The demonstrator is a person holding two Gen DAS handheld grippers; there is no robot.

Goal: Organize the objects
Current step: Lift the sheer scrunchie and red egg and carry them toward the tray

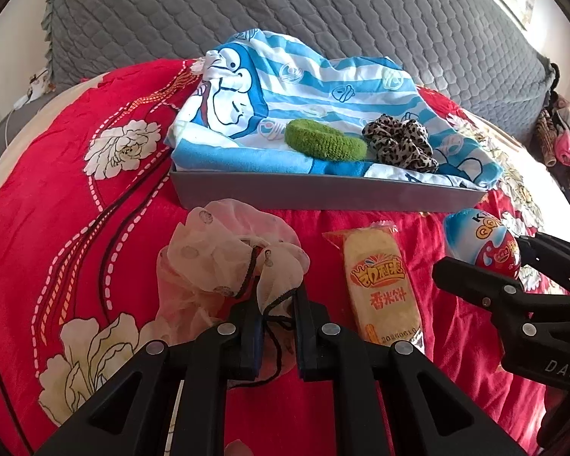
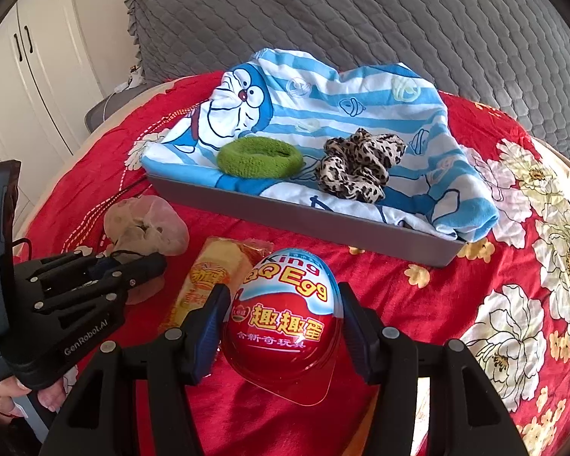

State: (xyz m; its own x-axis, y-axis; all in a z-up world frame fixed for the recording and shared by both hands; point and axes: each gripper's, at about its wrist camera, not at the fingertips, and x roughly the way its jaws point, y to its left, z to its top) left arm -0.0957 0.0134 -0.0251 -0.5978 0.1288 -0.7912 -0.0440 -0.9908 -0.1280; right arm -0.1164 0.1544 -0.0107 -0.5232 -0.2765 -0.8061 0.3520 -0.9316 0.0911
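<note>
The left gripper (image 1: 277, 315) is closed on the dark drawstring and a fold of the sheer cream mesh pouch (image 1: 224, 254), which lies crumpled on the red floral bedspread (image 1: 57, 197) just in front of the grey tray's (image 1: 323, 192) near wall. The right gripper (image 2: 281, 326) clamps the red and blue toy egg (image 2: 285, 315) between its blue pads, one on each flank of the egg; its clear plastic flange juts out past the fingers toward the camera.

Between the two grippers lies the yellow rice-cracker packet (image 1: 380, 285), lengthways, close beside the pouch on one side and touching or nearly touching the egg on the other, so the strip of bedspread in front of the tray is crowded.

The tray is shallow and lined with a blue-and-white striped cartoon cloth (image 2: 323, 106) that spills over its right end. On the cloth rest a green fuzzy hair band (image 2: 260, 157) and a leopard-print scrunchie (image 2: 361, 167), just beside each other near the front wall. The cloth behind them is bare. A grey quilted cover (image 2: 361, 19) rises behind the tray. To the right of the tray the bedspread is open.
</note>
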